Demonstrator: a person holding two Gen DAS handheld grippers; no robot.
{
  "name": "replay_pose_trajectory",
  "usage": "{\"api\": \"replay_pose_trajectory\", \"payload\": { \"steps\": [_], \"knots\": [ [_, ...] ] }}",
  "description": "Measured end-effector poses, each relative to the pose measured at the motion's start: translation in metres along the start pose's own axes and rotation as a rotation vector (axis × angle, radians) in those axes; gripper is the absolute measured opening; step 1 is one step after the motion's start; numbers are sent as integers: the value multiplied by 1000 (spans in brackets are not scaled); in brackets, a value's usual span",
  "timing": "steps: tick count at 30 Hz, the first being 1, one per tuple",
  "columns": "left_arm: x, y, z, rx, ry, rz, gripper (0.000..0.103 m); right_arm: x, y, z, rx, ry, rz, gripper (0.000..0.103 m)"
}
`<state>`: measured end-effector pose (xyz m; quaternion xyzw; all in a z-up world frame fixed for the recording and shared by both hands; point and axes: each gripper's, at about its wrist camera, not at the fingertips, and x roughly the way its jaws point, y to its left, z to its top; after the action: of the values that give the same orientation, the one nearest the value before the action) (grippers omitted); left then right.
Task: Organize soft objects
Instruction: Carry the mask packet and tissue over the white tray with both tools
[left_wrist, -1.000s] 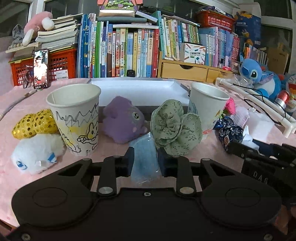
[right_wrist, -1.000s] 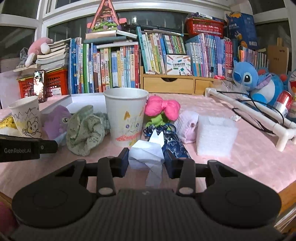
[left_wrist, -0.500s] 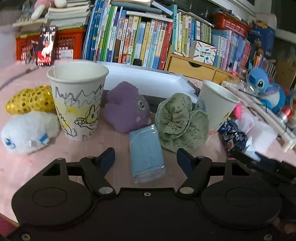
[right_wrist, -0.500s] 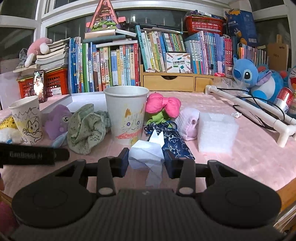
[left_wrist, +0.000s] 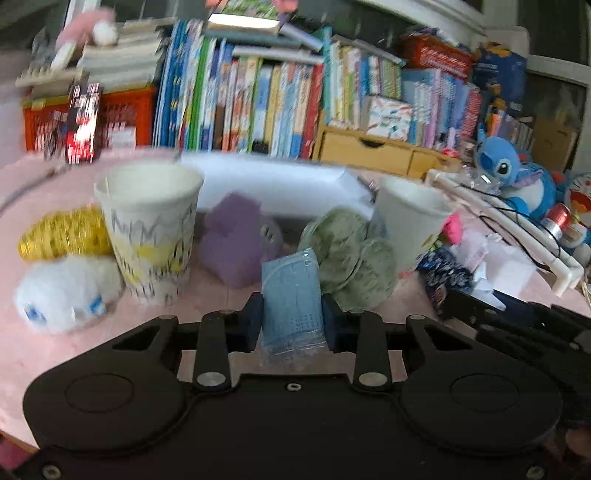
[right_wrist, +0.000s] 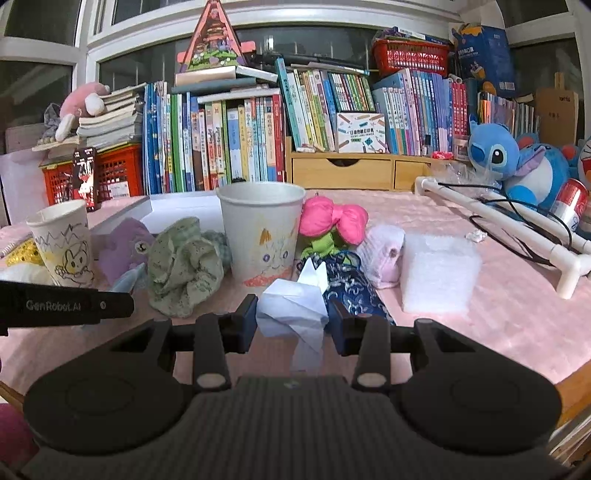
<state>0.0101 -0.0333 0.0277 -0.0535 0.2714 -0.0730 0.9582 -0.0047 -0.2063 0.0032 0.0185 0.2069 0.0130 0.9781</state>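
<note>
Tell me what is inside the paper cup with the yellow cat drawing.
Only a strip of bare white inner wall shows below the rim of the cat cup. The right wrist camera sits too low to see farther down, so its contents stay hidden.

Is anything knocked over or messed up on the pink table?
Nothing looks spilled or broken. Both paper cups stand upright. The green cloth lies crumpled beside the nearer cup, and soft toys crowd around both.
</note>
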Motion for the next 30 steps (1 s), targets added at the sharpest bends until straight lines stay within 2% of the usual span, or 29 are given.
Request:
{"api": "replay_pose_trajectory", "payload": {
  "steps": [9,16,23,30],
  "knots": [
    [-23,-8,43,70,-68,-30,31,-7,2,34,-26,-63,60,46],
    [-15,6,100,67,-34,-60,31,6,-8,78,7,-47,153,46],
    [29,19,161,24,100,-108,31,39,-20,124,18,5,202,46],
    [91,23,190,-16,255,-108,31,95,-18,163,-7,138,247,46]
  ]
}}
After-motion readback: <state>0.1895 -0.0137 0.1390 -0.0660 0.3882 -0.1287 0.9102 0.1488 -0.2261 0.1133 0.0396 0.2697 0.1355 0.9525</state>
